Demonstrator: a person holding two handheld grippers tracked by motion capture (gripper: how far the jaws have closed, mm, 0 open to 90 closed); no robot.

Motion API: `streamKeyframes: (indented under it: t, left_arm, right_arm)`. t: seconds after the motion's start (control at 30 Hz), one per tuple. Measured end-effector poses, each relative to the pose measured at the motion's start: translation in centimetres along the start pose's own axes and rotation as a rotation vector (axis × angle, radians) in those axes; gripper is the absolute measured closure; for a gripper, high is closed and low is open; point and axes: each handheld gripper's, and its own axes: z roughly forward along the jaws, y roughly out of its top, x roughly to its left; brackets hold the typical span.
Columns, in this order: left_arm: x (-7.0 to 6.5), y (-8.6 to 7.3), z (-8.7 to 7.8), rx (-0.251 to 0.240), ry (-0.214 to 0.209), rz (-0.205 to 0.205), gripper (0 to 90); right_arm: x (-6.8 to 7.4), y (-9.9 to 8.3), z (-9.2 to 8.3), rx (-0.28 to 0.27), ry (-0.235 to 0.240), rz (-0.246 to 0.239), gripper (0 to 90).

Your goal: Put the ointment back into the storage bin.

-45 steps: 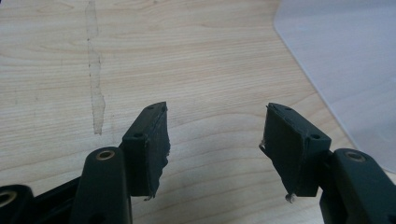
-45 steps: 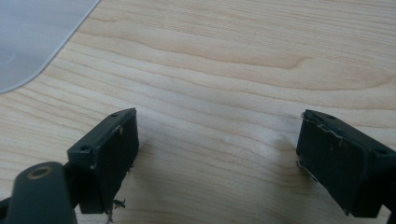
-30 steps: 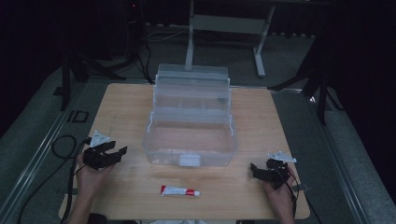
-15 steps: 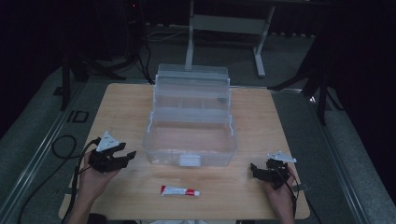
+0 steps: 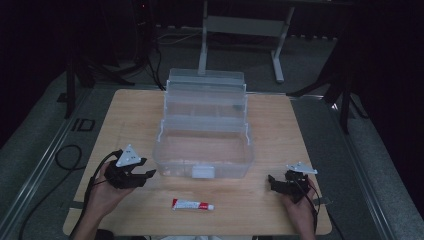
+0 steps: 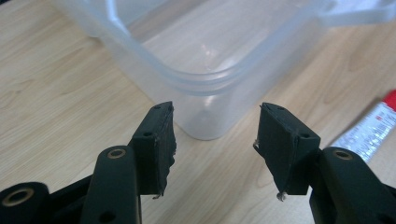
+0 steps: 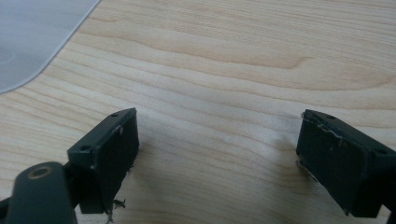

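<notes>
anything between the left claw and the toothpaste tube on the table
No. In the high view, only bare wooden table lies between the left claw and the toothpaste tube; the clear box sits farther back.

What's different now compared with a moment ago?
The left tongs have moved in toward the clear plastic box and the tube, lifting a little. Their jaws have just been closing slightly, still open with nothing between them. The right tongs, the box and the tube stayed where they were on the table.
</notes>
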Motion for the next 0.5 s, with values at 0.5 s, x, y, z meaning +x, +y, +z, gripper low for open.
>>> streamKeyframes:
  t: [0.5]
  left_arm:
    - [-1.6,1.3,0.9,0.060,-0.106,0.104,46.9]
  right_arm:
    - [0.0,0.0,0.0,0.000,0.002,0.000,12.7]
